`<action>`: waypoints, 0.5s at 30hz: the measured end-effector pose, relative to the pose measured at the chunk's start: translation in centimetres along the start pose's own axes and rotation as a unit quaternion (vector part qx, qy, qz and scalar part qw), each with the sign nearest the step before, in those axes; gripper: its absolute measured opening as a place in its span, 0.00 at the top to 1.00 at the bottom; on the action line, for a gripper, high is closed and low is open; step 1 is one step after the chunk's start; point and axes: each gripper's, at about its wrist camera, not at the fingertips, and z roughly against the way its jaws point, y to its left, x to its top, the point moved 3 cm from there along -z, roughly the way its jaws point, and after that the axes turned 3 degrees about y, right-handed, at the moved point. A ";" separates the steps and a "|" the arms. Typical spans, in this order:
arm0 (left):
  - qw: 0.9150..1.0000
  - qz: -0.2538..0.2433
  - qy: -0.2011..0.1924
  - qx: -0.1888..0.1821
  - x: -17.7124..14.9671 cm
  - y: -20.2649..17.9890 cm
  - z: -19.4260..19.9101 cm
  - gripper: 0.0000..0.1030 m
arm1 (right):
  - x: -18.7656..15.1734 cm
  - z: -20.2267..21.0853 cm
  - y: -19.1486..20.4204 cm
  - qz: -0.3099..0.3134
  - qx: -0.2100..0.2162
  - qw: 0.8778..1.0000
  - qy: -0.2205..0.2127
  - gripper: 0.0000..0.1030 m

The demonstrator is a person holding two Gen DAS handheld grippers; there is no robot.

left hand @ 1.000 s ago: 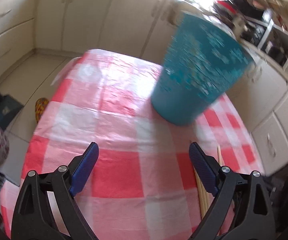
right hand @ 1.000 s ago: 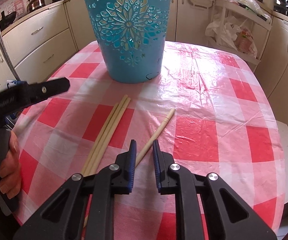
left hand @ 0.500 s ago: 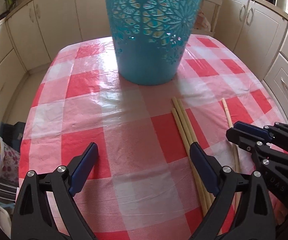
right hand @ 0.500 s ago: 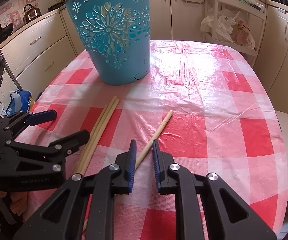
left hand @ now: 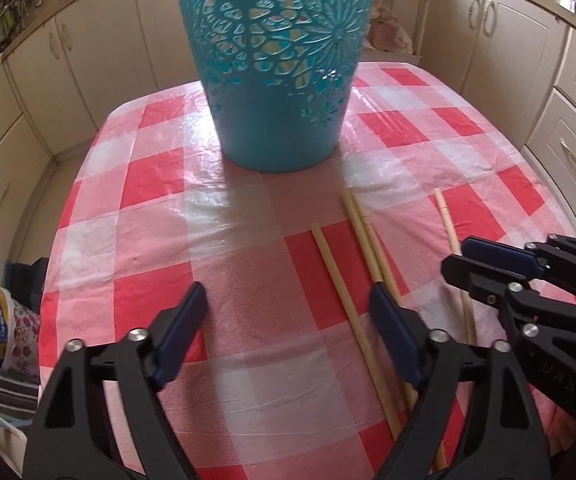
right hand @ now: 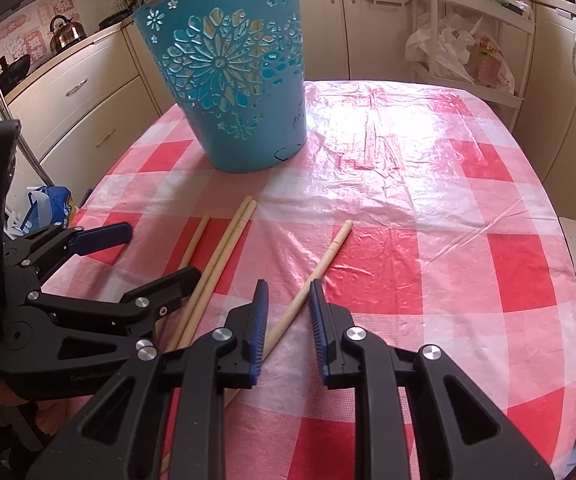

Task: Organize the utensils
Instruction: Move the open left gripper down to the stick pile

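A teal cut-out flower bucket (left hand: 280, 80) (right hand: 232, 80) stands upright at the far side of the red-checked table (left hand: 156, 176). Several wooden chopsticks lie flat in front of it. My left gripper (left hand: 288, 304) (right hand: 144, 258) is closing, with one lone chopstick (left hand: 328, 264) lying between its jaws, untouched. A pair of chopsticks (left hand: 362, 228) runs under its right finger. My right gripper (right hand: 288, 292) (left hand: 458, 262) is opening slightly, its narrow gap astride another single chopstick (right hand: 328, 256) that rests on the cloth.
Cream kitchen cabinets (left hand: 488, 52) ring the table on all sides. A white rack with plastic bags (right hand: 464, 56) stands behind it. A blue bag (right hand: 48, 200) sits on the floor at the left. A kettle (right hand: 64, 32) is on the counter.
The left gripper swung round to face the bucket and its jaws narrowed. One chopstick now lies apart from the bundle, between those jaws. The right jaws have widened a little.
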 end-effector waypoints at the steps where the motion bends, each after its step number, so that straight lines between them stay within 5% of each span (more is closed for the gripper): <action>1: 1.000 -0.007 -0.001 -0.004 0.0 -0.2 0.0 0.35 | 0.0 0.0 0.3 0.006 0.002 1.000 0.001 0.80; 4: 0.999 -0.041 -0.006 -0.024 0.0 -0.7 0.1 0.47 | -0.1 0.1 1.0 0.030 0.007 1.000 -0.003 0.80; 13: 0.994 -0.098 0.013 -0.055 0.5 -0.5 0.1 0.47 | 0.0 -0.1 0.0 0.024 -0.010 1.000 0.006 0.81; 15: 0.992 -0.109 0.006 -0.056 0.4 -0.6 0.2 0.54 | -0.1 -0.1 0.1 0.028 -0.010 1.000 0.005 0.81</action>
